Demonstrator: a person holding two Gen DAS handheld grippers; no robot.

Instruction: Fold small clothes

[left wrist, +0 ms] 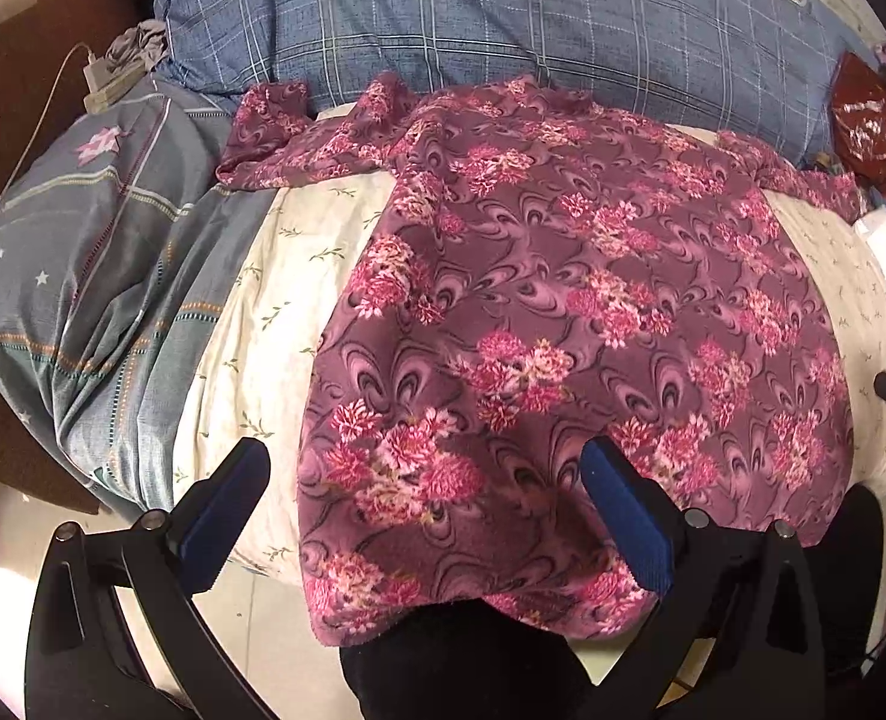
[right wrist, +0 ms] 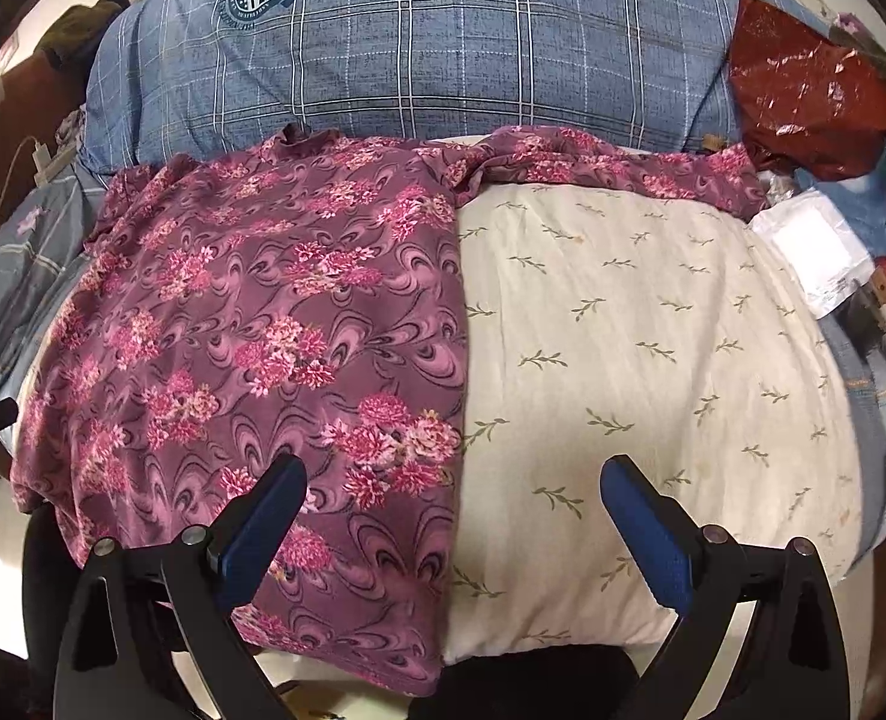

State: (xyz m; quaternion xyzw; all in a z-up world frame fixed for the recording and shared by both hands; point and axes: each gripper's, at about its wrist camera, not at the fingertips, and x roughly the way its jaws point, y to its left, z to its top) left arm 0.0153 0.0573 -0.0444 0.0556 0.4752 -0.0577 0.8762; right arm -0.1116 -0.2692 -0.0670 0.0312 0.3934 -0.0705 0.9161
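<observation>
Shirt (left wrist: 569,324) lies flat on the cream pillow (left wrist: 251,330), hem hanging over the near edge, sleeves spread toward the blue quilt (left wrist: 503,18). Left gripper (left wrist: 425,480) wide, empty, above the hem. Right gripper (right wrist: 455,492) wide, empty, over the shirt's right edge. Red bag (right wrist: 803,90) far right.

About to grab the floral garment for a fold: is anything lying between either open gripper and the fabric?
Nothing visible does. The floral garment lies spread on the cream pillow, bare on top. The left gripper and the right gripper are both open just over its near hem, with only air between fingers and fabric.
</observation>
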